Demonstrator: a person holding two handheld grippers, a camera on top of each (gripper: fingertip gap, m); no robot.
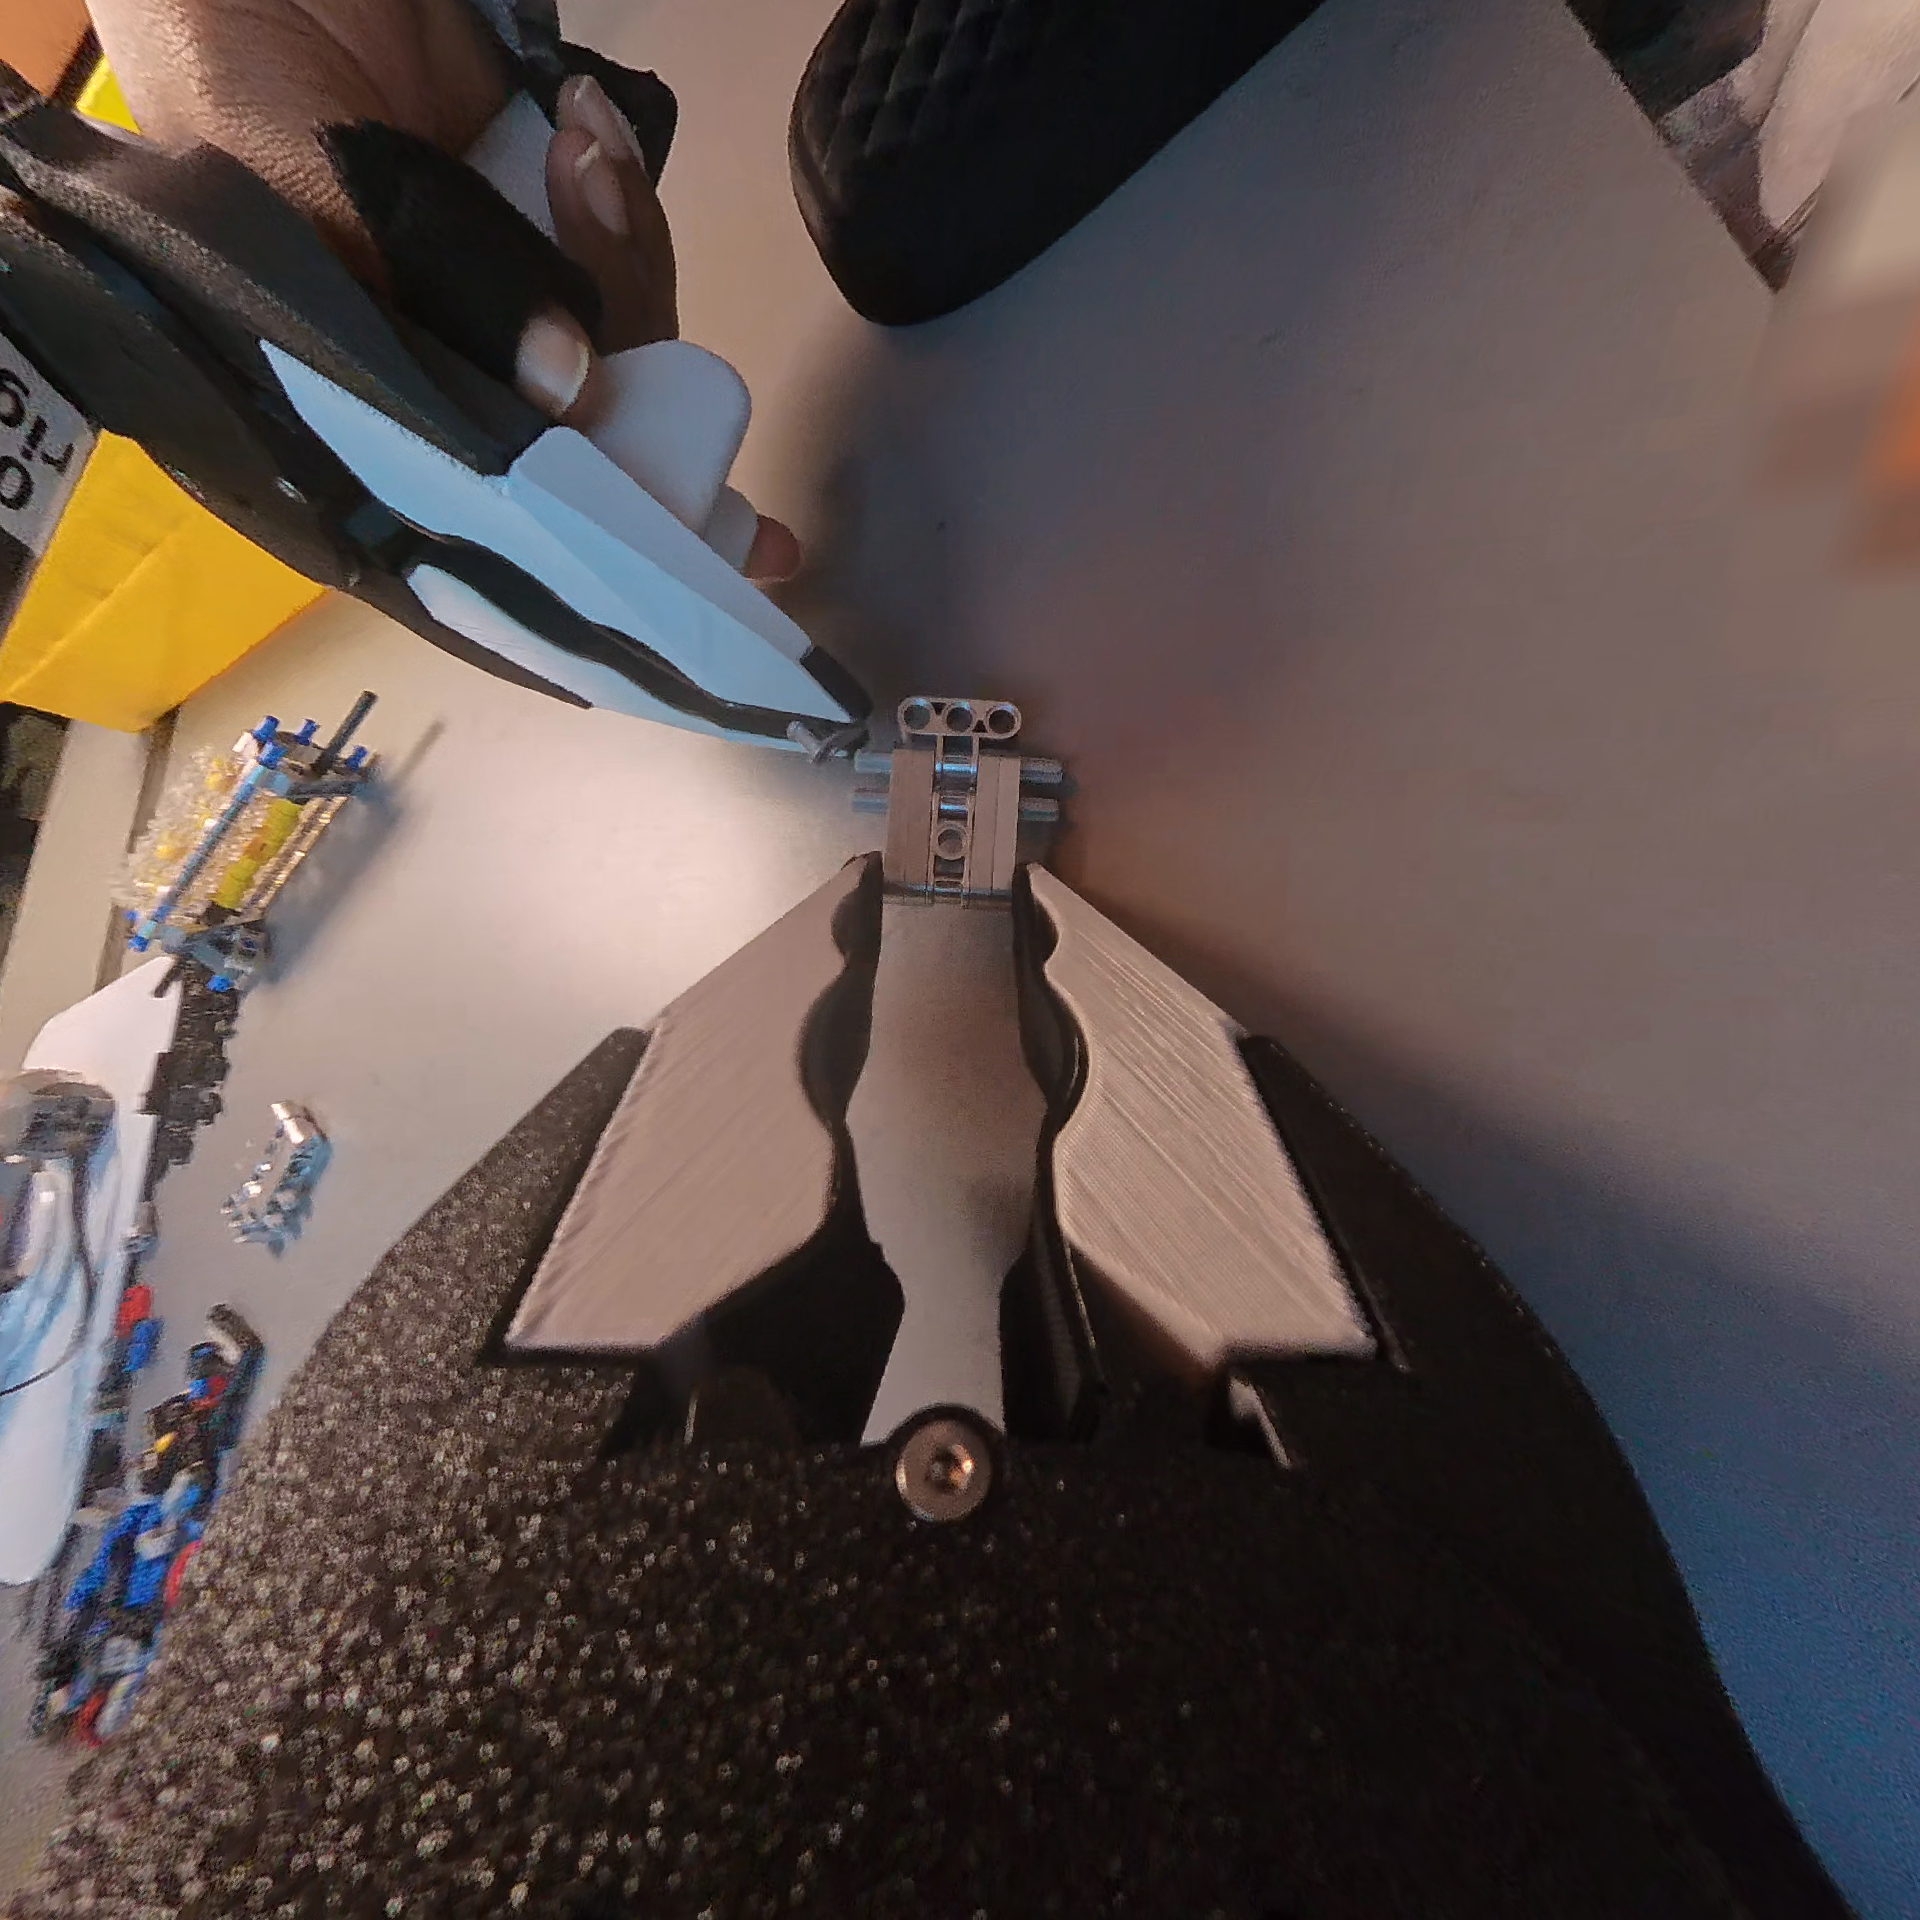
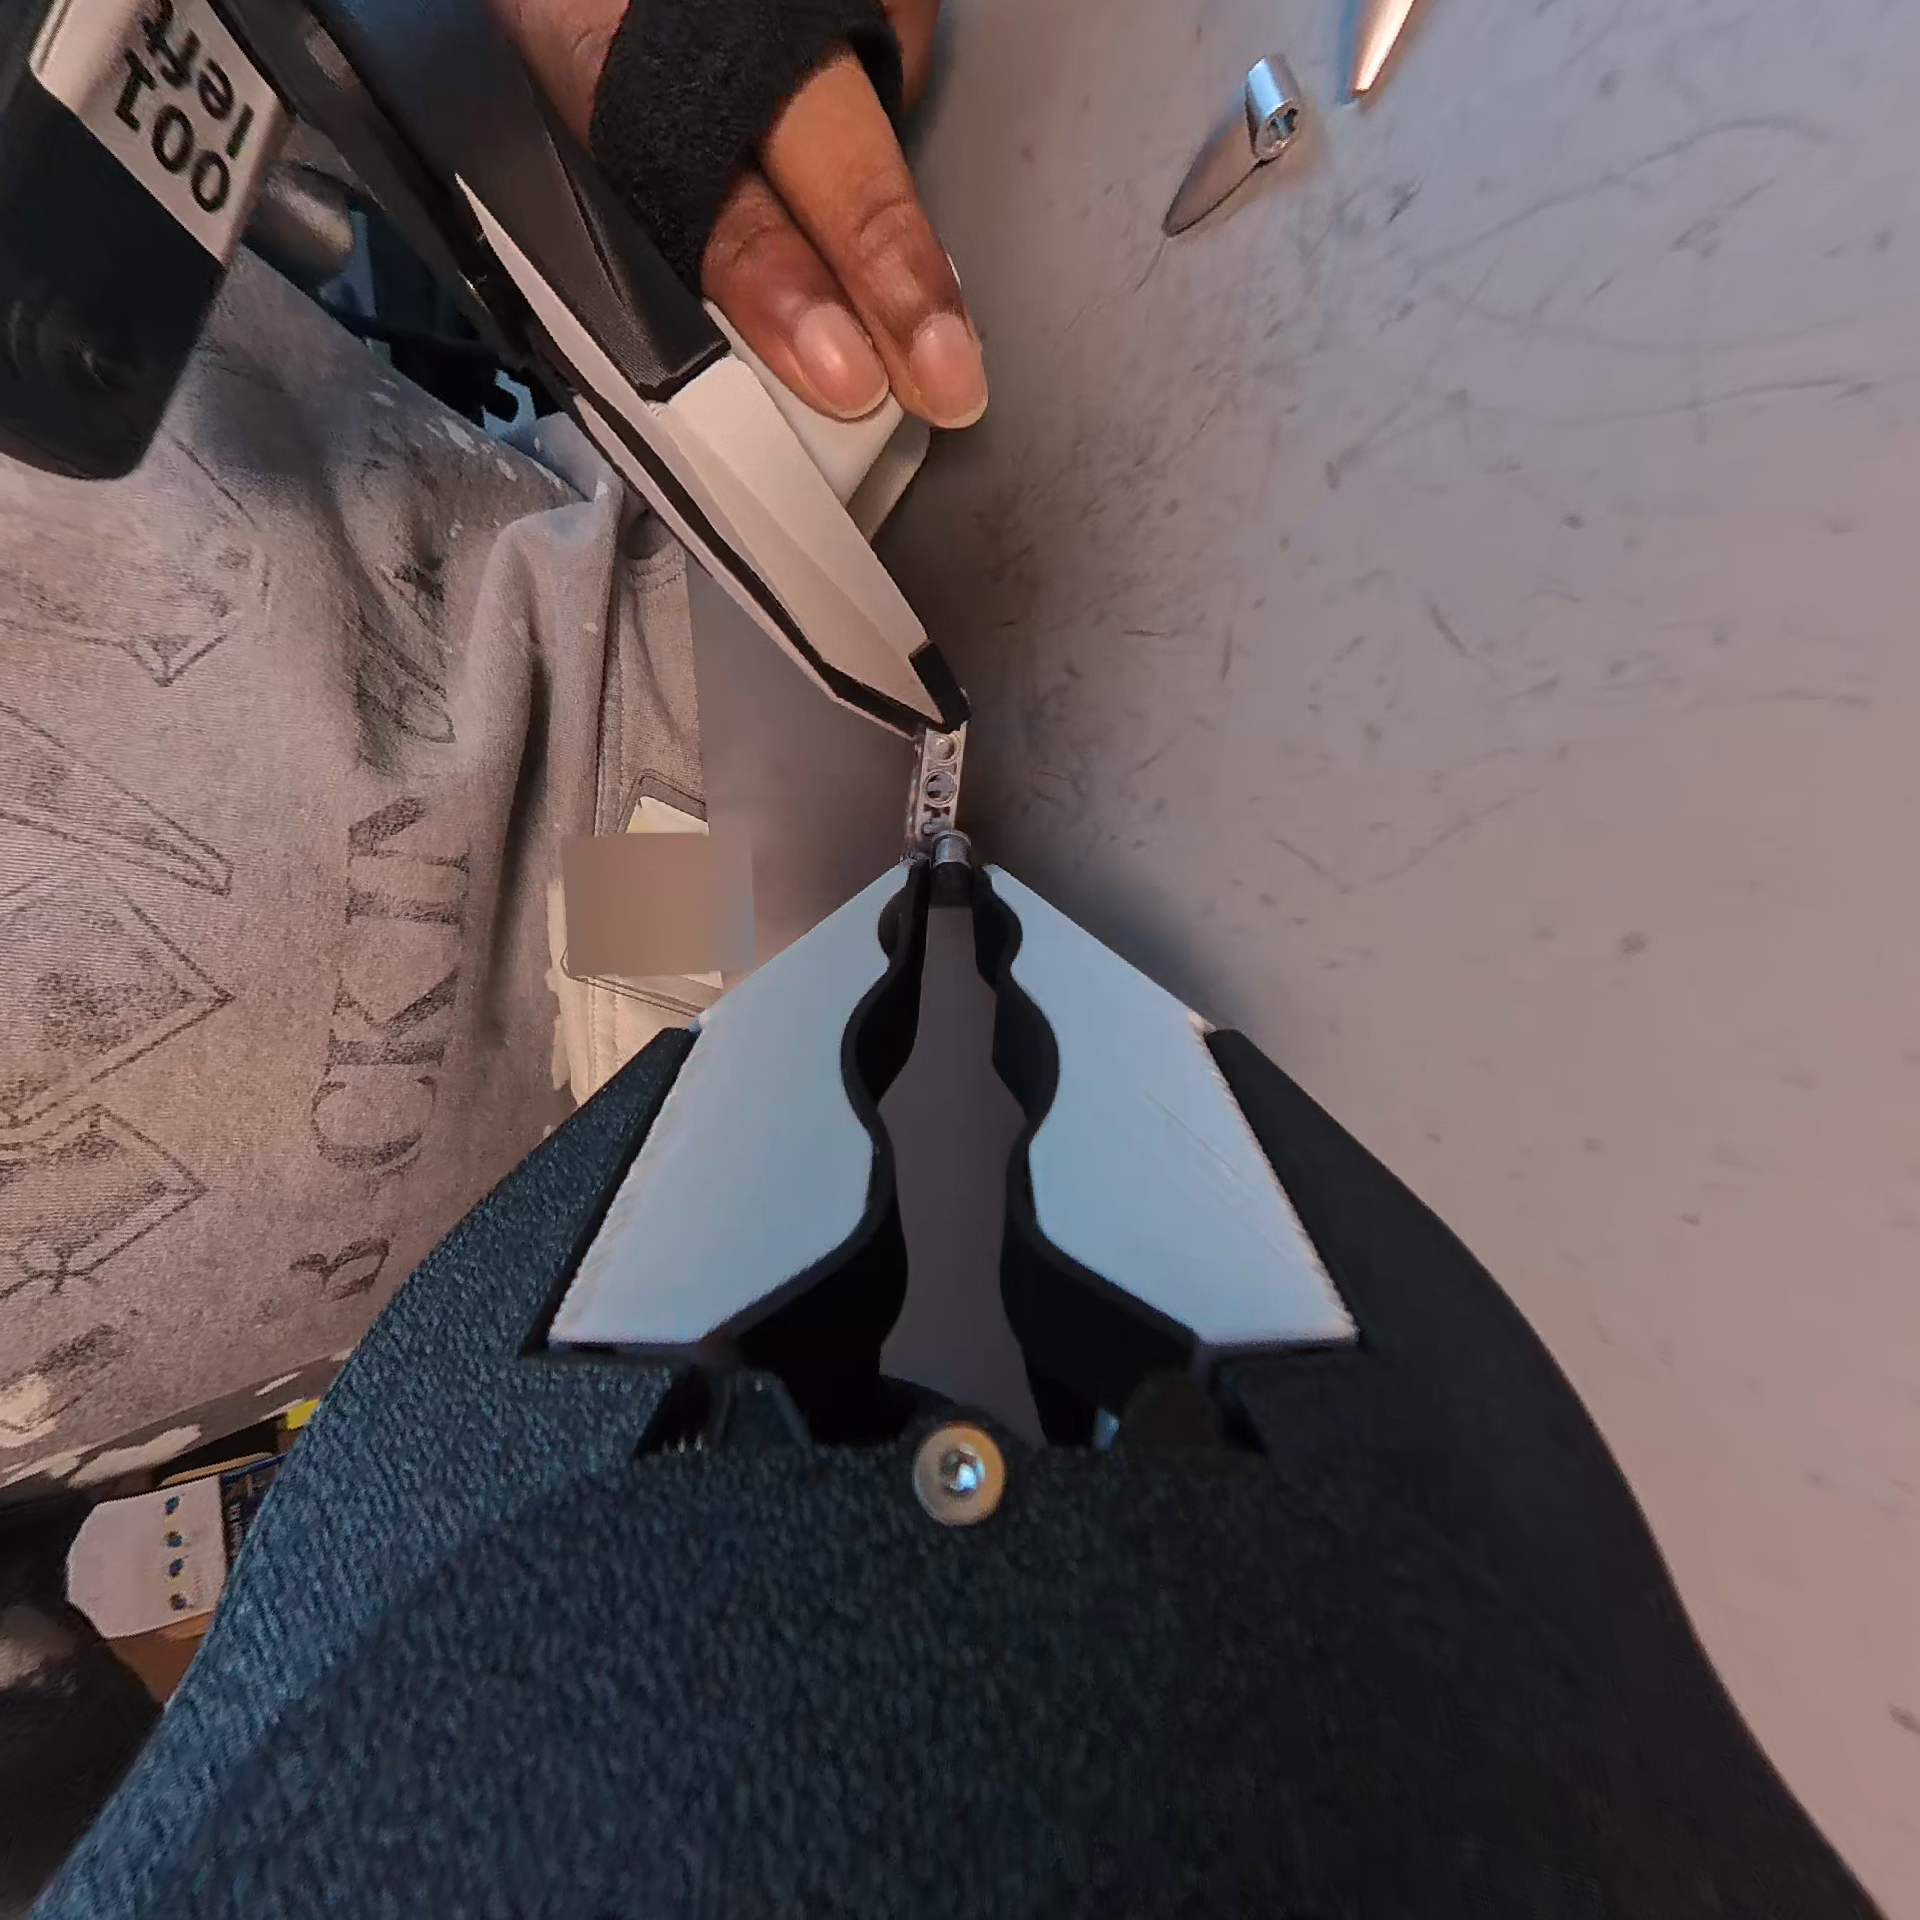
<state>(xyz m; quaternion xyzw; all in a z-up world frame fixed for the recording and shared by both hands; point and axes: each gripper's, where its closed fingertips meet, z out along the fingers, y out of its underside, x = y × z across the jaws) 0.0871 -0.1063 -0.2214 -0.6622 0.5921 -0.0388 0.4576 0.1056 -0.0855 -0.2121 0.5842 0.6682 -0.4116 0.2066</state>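
Grey beam assembly [image 1: 951,800] sits clamped in the left gripper [image 1: 951,883]; the right gripper [image 2: 948,868] pinches a small pin [image 2: 948,847]; both bear printed labels.

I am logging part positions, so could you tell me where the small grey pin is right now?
The small grey pin sits centre frame in the right wrist view, clamped in the right gripper and touching the grey beam assembly held by the left gripper.

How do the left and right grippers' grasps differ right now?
The left gripper is shut on a grey beam assembly, jaws set wide around it. The right gripper is shut on a small grey pin, jaws nearly touching, pin at the assembly's side. Both pinch with just the tips, above the table.
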